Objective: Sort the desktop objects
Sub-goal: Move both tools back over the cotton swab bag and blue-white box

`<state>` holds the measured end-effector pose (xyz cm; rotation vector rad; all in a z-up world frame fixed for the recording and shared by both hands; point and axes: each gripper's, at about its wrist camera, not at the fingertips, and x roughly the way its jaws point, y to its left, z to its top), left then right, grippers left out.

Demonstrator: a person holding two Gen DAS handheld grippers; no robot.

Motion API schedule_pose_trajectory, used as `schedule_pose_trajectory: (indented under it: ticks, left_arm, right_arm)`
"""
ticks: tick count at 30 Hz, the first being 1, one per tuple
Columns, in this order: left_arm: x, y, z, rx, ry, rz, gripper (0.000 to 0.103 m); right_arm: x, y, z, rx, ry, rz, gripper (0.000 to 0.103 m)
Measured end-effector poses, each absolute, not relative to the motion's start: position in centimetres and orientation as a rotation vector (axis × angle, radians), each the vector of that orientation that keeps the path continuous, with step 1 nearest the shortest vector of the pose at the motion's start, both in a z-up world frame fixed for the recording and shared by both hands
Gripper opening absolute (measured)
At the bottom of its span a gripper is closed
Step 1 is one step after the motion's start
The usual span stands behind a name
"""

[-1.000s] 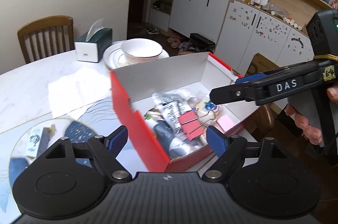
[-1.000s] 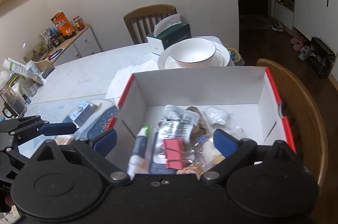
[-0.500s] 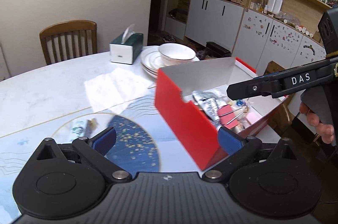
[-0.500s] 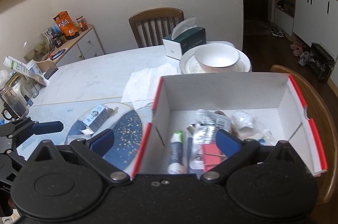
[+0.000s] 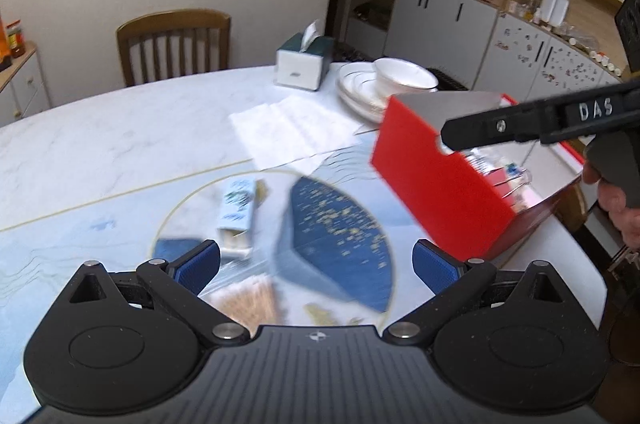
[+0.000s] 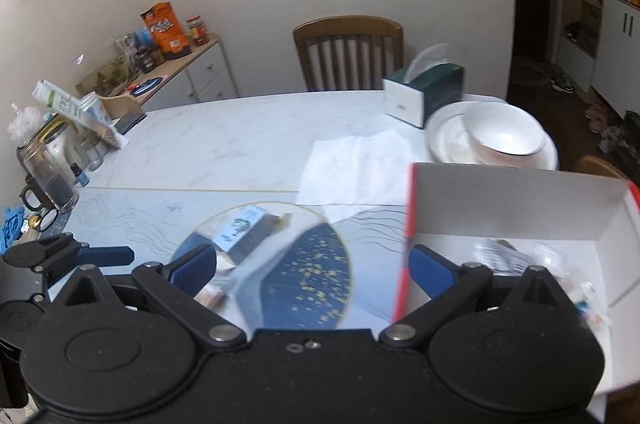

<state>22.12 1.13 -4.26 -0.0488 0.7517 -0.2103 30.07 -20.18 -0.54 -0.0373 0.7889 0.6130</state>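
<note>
A red box with a white inside (image 5: 436, 192) stands at the table's right edge and holds several small items; it also shows in the right wrist view (image 6: 516, 208). A small light-blue carton (image 5: 237, 210) lies on the round patterned mat (image 5: 336, 224), and it shows in the right wrist view too (image 6: 244, 232). My left gripper (image 5: 316, 264) is open and empty above the mat, just short of the carton. My right gripper (image 6: 310, 266) is open and empty, over the mat beside the box's left wall. The right gripper's arm (image 5: 532, 124) crosses above the box.
A white paper towel (image 6: 352, 168) lies beyond the mat. Stacked plates with a bowl (image 6: 496, 140) and a green tissue box (image 6: 424, 92) stand at the back right. Jars and a glass pot (image 6: 48, 168) crowd the table's left edge. A wooden chair (image 6: 348, 52) stands behind.
Both grippers have swung left, away from the box and toward the mat and carton. The box has shifted to the right of both views. Both stay open.
</note>
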Motion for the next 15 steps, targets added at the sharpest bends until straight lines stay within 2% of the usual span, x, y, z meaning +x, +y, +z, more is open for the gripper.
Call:
schedule_pose_trajectory:
  ticks: [15]
  left_arm:
    - [23.5, 4.5, -9.2, -0.079, 0.864, -0.127, 0.103]
  right_arm:
    - [32.9, -11.1, -4.1, -0.113, 0.860, 0.626, 0.102]
